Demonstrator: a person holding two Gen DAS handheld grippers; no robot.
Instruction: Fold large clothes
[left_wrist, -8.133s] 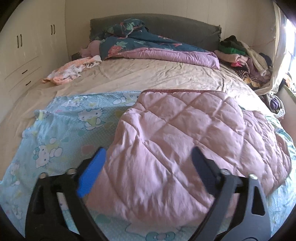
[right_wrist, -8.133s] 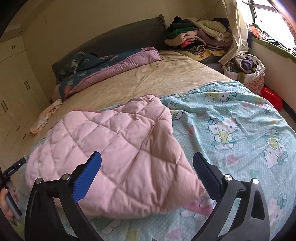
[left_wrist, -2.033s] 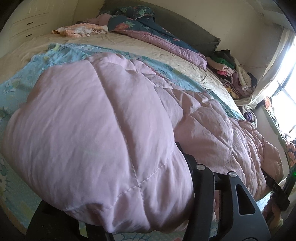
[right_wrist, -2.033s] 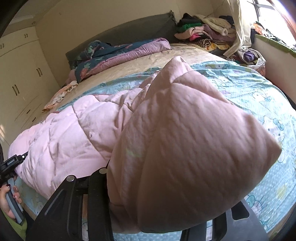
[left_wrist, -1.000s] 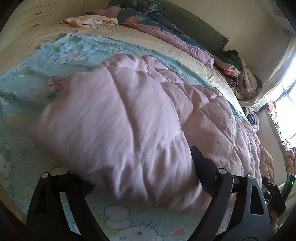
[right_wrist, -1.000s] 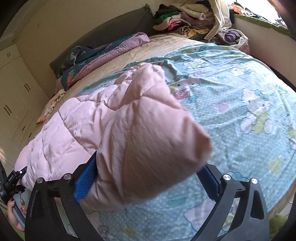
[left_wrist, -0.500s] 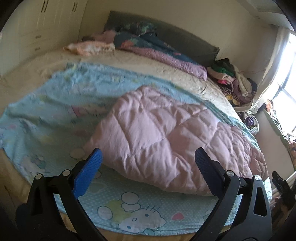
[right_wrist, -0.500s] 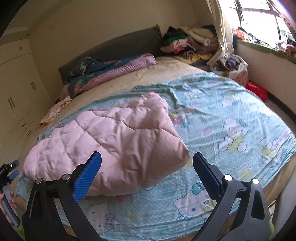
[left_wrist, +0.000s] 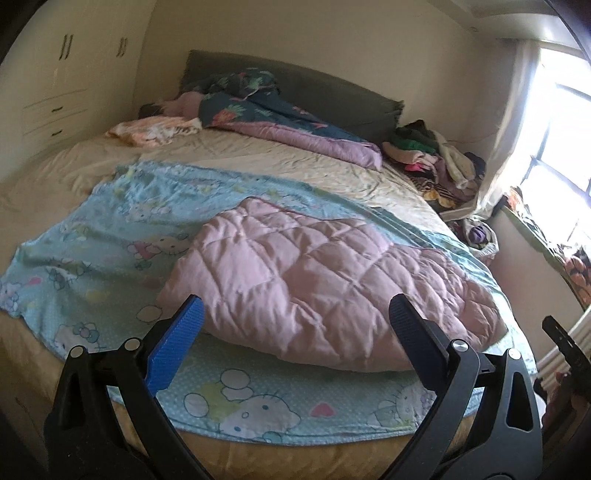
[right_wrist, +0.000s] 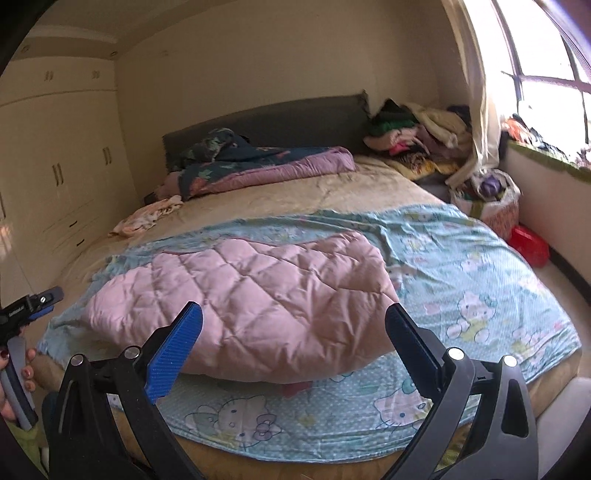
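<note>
A pink quilted garment (left_wrist: 325, 284) lies folded in a thick bundle on the light blue cartoon-print sheet (left_wrist: 110, 236) near the bed's foot. It also shows in the right wrist view (right_wrist: 251, 295). My left gripper (left_wrist: 295, 317) is open and empty, held back from the bed's edge in front of the bundle. My right gripper (right_wrist: 293, 321) is open and empty too, back from the bundle's other end. The left gripper's tip (right_wrist: 37, 299) shows at the left edge of the right wrist view.
A dark floral and purple duvet (left_wrist: 280, 125) lies by the grey headboard. A pile of clothes (left_wrist: 436, 155) sits at the bed's far right corner. A wardrobe (right_wrist: 55, 177) lines the left wall. A bag (right_wrist: 487, 203) and a red box (right_wrist: 530, 245) stand by the window.
Both grippers let go of the pink garment and pulled back from the bed. The garment dropped flat into a folded bundle on the blue sheet.
</note>
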